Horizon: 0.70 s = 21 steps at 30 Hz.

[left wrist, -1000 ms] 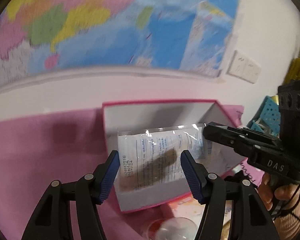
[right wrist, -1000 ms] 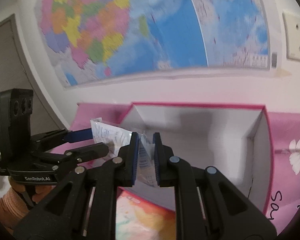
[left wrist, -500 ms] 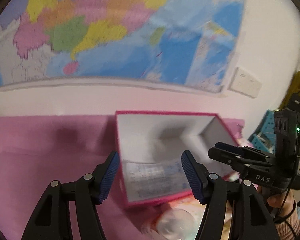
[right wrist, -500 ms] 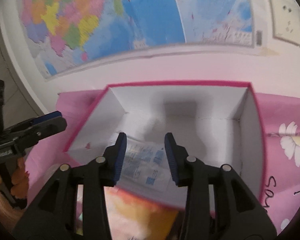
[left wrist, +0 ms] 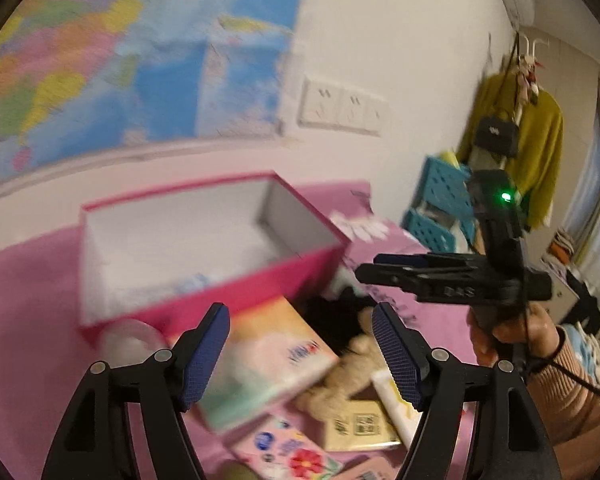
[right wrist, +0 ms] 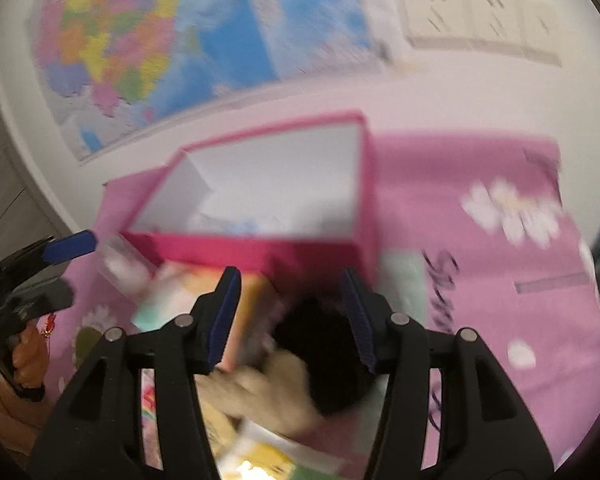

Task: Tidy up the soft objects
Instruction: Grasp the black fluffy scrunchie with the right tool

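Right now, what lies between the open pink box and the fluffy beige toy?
In the left wrist view, a colourful tissue pack and a black fuzzy item lie between the pink box and the beige toy.

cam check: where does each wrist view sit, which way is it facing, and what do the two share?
Left wrist: on the left gripper, jaws open, facing down over the pink box toward the wall map; the right gripper and its hand show at right.
Right wrist: on the right gripper, jaws open, above a black soft item; the left gripper shows at left.
Shared: box, map, tissue pack.
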{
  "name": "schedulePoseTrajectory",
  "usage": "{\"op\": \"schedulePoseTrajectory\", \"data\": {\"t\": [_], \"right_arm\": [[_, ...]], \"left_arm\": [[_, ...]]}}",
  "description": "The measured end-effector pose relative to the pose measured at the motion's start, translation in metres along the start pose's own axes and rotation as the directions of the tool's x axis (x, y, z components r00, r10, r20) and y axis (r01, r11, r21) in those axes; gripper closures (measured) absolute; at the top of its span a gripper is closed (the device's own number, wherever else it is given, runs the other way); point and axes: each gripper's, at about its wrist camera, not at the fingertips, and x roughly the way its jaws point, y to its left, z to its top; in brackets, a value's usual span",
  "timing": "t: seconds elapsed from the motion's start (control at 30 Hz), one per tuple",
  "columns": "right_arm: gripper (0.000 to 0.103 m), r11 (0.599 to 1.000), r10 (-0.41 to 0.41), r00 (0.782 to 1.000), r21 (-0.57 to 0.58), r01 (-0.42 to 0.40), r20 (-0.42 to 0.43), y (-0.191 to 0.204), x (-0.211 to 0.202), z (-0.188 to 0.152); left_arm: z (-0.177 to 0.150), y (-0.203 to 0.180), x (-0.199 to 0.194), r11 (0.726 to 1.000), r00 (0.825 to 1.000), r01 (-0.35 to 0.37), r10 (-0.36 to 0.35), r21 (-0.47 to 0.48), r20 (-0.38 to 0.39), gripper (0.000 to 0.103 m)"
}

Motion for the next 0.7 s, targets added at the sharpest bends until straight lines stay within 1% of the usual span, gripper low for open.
{"op": "schedulePoseTrajectory", "data": {"t": [0.03,0.07,0.2,0.27,0.37,0.43,0.5,0.57,0.6,0.63,0.67,0.7], "right_arm": [[0.049,1.0,-0.024,1.0,0.014,0.024,-0.018,-0.009,0.004,-0.005],[0.049,0.999,-0.032,0.999,0.032,0.033,-0.033,-0.018,0.007,-0.009],[0.049,0.994,-0.036,0.996,0.104,0.045,-0.083,-0.043,0.02,-0.022],[0.049,0.992,-0.008,0.995,0.127,0.02,-0.095,-0.049,0.026,-0.024],[0.048,0.992,0.025,0.991,0.128,-0.009,-0.128,-0.05,0.037,-0.026],[0.045,0.993,0.046,0.989,0.115,-0.03,-0.142,-0.045,0.042,-0.028],[0.045,0.995,0.049,0.987,0.091,-0.035,-0.155,-0.04,0.048,-0.031],[0.045,0.997,0.047,0.988,0.073,-0.036,-0.146,-0.037,0.048,-0.033],[0.048,0.997,0.044,0.989,0.071,-0.034,-0.144,-0.038,0.047,-0.033],[0.062,0.997,0.042,0.989,0.068,-0.033,-0.14,-0.04,0.046,-0.034],[0.08,0.997,0.049,0.989,0.066,-0.04,-0.137,-0.04,0.045,-0.035],[0.081,0.997,0.051,0.99,0.058,-0.044,-0.13,-0.039,0.041,-0.037]], "left_arm": [[-0.003,-0.004,0.009,1.0,1.0,0.014,-0.014,0.002,-0.023,0.028],[-0.006,-0.006,0.012,1.0,0.999,0.022,-0.022,0.001,-0.036,0.028],[-0.017,-0.017,0.037,0.999,0.994,0.039,-0.038,0.004,-0.102,0.028],[-0.021,-0.02,0.044,0.999,0.992,0.041,-0.04,0.008,-0.123,0.028],[-0.023,-0.024,0.051,0.999,0.989,0.039,-0.036,0.013,-0.144,0.028],[-0.023,-0.025,0.051,0.999,0.988,0.037,-0.034,0.014,-0.148,0.028],[-0.023,-0.027,0.052,0.999,0.988,0.03,-0.027,0.017,-0.153,0.028],[-0.022,-0.027,0.053,1.0,0.988,0.027,-0.024,0.016,-0.155,0.028],[-0.022,-0.027,0.053,0.999,0.987,0.029,-0.026,0.015,-0.157,0.028],[-0.022,-0.028,0.053,0.999,0.987,0.028,-0.026,0.015,-0.158,0.028],[-0.022,-0.028,0.053,0.999,0.987,0.028,-0.026,0.015,-0.159,0.028],[-0.022,-0.029,0.054,0.999,0.987,0.031,-0.028,0.016,-0.161,0.028]]}}
